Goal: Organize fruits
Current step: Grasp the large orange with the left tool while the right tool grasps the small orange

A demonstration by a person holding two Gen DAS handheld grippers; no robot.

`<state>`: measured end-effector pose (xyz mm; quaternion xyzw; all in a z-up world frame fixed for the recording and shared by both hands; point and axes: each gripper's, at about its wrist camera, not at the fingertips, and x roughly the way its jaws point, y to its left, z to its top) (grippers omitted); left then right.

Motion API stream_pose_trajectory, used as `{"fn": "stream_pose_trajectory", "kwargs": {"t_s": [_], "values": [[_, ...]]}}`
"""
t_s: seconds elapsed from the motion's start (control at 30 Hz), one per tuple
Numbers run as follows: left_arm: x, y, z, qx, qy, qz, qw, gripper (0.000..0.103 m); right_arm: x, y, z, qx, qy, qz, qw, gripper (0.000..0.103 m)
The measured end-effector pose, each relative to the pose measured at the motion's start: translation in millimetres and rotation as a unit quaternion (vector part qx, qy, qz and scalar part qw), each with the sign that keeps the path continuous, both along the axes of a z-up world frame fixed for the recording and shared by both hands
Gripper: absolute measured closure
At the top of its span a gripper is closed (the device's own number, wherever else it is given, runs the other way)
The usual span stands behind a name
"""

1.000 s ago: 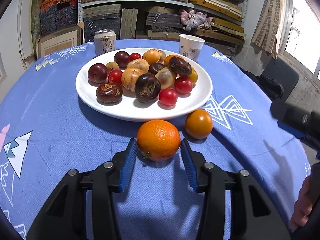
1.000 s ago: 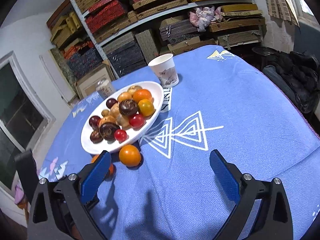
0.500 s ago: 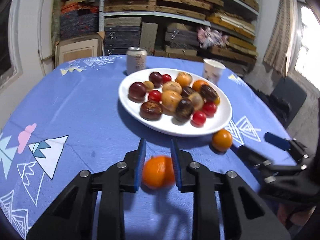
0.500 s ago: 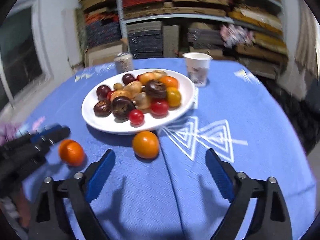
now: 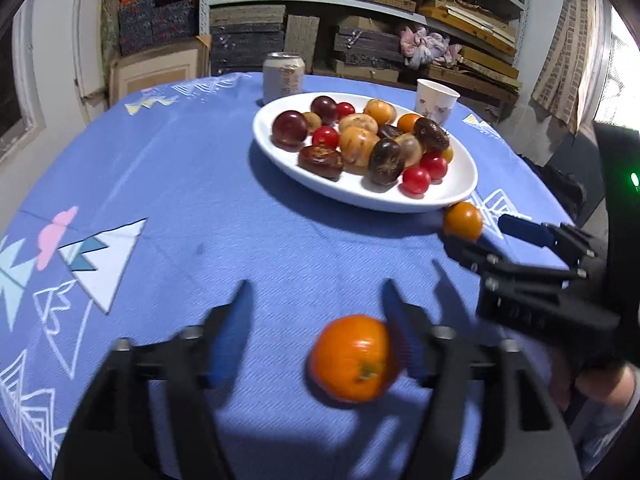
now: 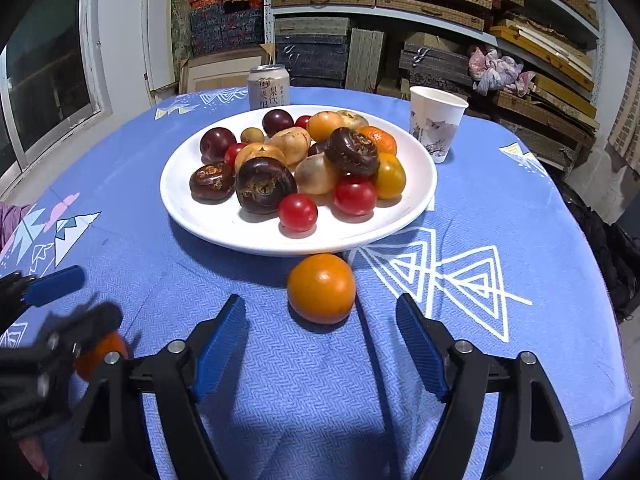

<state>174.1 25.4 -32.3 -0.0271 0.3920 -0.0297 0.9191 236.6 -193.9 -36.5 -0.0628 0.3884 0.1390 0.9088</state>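
Observation:
A white plate [image 5: 460, 196] [image 6: 192, 216] piled with several mixed fruits sits on the blue tablecloth. My left gripper [image 5: 316, 312] is open; an orange [image 5: 352, 358] lies on the cloth between its fingers, against the right one. The orange also shows in the right wrist view [image 6: 100, 354], partly hidden. My right gripper [image 6: 320, 322] is open and empty, just short of an orange-yellow tomato [image 6: 321, 288] [image 5: 463, 221] lying by the plate's near rim. The right gripper [image 5: 516, 240] also shows in the left wrist view.
A drink can [image 6: 268, 87] [image 5: 284, 76] stands behind the plate. A paper cup [image 6: 436, 124] [image 5: 436, 100] stands at the plate's far right. Shelves of boxes line the back wall. The round table's edge falls off at left and right.
My left gripper carried the orange away from the plate, then opened and let it go onto the cloth. My right gripper swung in toward the orange-yellow tomato.

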Motion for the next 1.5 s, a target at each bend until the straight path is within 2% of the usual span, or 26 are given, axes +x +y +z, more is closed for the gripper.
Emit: {"fn": "stream_pose_trajectory", "kwargs": {"t_s": [0.2,0.27,0.37,0.53,0.63,0.77,1.1,1.33,1.5], "values": [[-20.9,-15.5,0.7,0.016,-0.009,-0.052,0.9985,0.032,3.3,-0.4,-1.4,0.007,0.008,-0.001,1.0,0.028],[-23.8,-21.3,-0.5,0.028,-0.012,-0.063,0.9976,0.032,5.3,0.2,-1.6,0.008,0.01,0.001,1.0,0.036],[-22.7,-24.1,-1.4,0.006,-0.003,-0.086,0.9962,0.054,8.2,1.5,-5.1,0.012,0.023,0.007,1.0,0.05],[-27.8,-33.7,-6.8,0.005,0.014,-0.111,0.9937,0.054,10.7,-0.9,-7.1,0.023,0.033,0.004,0.999,0.051],[-29.5,-35.4,-9.2,-0.001,0.023,-0.12,0.9925,0.059,11.1,-0.2,-8.2,0.022,0.037,0.004,0.999,0.057],[-35.2,-36.2,-10.2,0.001,0.023,-0.121,0.9924,0.059,13.9,-3.2,-9.7,0.027,0.043,0.002,0.999,0.064],[-50.9,-31.5,-9.9,0.008,0.031,-0.124,0.9918,0.059,15.6,-5.8,-11.1,0.032,0.049,0.0,0.998,0.066],[-60.4,-22.1,-13.1,-0.015,0.055,-0.133,0.9896,0.058,16.2,-7.0,-11.5,0.038,0.051,-0.001,0.998,0.066],[-61.0,-20.7,-13.3,-0.018,0.053,-0.129,0.9901,0.06,16.3,-7.6,-11.1,0.04,0.051,-0.001,0.998,0.067]]}}
